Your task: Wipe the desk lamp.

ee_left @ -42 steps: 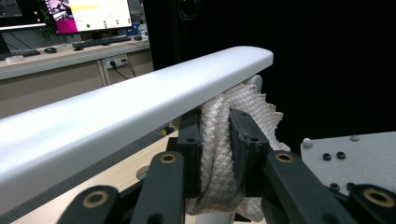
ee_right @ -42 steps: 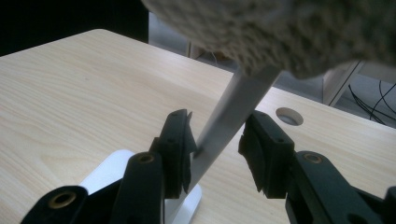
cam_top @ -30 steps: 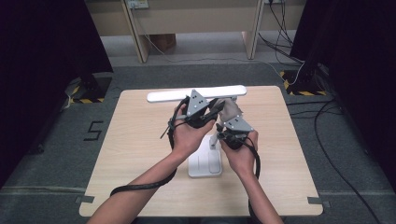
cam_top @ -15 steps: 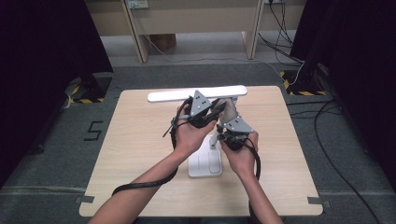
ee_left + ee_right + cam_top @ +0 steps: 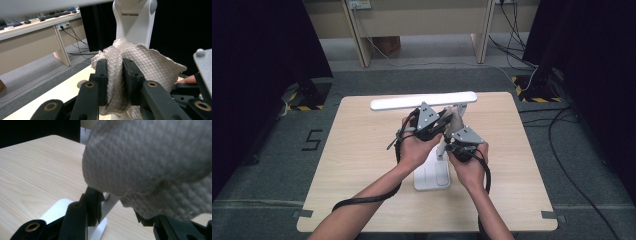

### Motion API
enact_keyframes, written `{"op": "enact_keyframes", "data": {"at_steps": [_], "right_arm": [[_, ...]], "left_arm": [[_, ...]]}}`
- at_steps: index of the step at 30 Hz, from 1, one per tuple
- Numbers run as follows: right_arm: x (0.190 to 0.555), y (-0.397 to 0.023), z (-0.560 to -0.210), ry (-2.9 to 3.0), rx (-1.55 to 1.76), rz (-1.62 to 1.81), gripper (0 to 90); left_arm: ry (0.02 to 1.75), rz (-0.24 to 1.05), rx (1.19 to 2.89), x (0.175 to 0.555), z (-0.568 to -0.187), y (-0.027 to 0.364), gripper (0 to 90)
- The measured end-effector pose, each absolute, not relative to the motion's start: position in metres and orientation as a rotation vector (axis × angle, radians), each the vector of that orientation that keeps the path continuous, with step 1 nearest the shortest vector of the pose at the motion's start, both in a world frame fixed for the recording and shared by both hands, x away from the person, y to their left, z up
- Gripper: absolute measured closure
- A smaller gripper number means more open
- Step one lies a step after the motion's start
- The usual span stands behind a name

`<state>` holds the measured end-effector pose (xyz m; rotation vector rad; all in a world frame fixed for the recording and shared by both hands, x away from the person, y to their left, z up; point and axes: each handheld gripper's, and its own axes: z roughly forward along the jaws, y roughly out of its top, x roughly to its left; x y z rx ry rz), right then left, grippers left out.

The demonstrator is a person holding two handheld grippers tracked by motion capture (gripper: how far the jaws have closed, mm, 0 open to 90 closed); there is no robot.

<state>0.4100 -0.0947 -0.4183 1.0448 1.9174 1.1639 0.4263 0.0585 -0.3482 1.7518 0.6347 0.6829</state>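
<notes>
A white desk lamp stands mid-table, with its long head (image 5: pixel 424 101) lit and its flat base (image 5: pixel 432 177) near the person. My left gripper (image 5: pixel 447 122) (image 5: pixel 115 72) is shut on a quilted whitish cloth (image 5: pixel 455 120) (image 5: pixel 150 65), which is pressed against the lamp's upper stem (image 5: pixel 135 22) just below the head. Lower down, my right gripper (image 5: pixel 449 147) (image 5: pixel 117 202) has a jaw on each side of the slanted stem (image 5: pixel 111 205) and appears shut on it. The cloth (image 5: pixel 150 157) hangs close in front of this camera and hides the right jaw's tip.
The light wooden table (image 5: pixel 362 150) has bare surface left and right of the lamp. Cables trail from both grippers along the forearms. Beyond the table's far edge are desk legs (image 5: pixel 357 30) and floor cables (image 5: pixel 532 75).
The left gripper and its cloth have shifted slightly against the upper stem. The right gripper has stayed at the lower stem.
</notes>
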Motion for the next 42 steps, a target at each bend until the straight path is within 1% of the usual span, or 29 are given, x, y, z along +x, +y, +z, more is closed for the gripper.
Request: {"op": "enact_keyframes", "data": {"at_steps": [8,19,22,25,27,29,31,32,37,42], "right_arm": [[0.409,-0.097,-0.424,1.912,1.068,1.192,57.8],[0.409,-0.098,-0.429,1.926,1.072,1.221,53.0],[0.407,-0.102,-0.429,1.962,1.071,1.232,47.8],[0.401,-0.115,-0.422,1.990,1.074,1.249,44.3],[0.398,-0.120,-0.418,1.993,1.074,1.260,43.5],[0.390,-0.142,-0.404,1.996,1.075,1.282,43.5],[0.385,-0.154,-0.392,1.992,1.073,1.310,43.3],[0.385,-0.154,-0.392,1.992,1.073,1.310,43.3],[0.379,-0.162,-0.369,1.906,1.037,1.370,45.3],[0.392,-0.154,-0.363,1.815,1.054,1.392,48.8]], "left_arm": [[0.610,0.710,1.766,0.425,-0.356,0.057,74.5],[0.619,0.705,1.784,0.428,-0.365,0.057,74.5],[0.620,0.707,1.789,0.429,-0.367,0.058,74.5],[0.617,0.707,1.786,0.429,-0.368,0.058,74.4],[0.616,0.706,1.789,0.429,-0.368,0.058,74.4],[0.621,0.706,1.788,0.430,-0.369,0.058,74.4],[0.620,0.709,1.795,0.430,-0.370,0.058,74.5],[0.620,0.709,1.795,0.430,-0.370,0.058,74.5],[0.631,0.708,1.795,0.431,-0.372,0.057,74.4],[0.623,0.718,1.799,0.431,-0.376,0.059,74.4]]}}
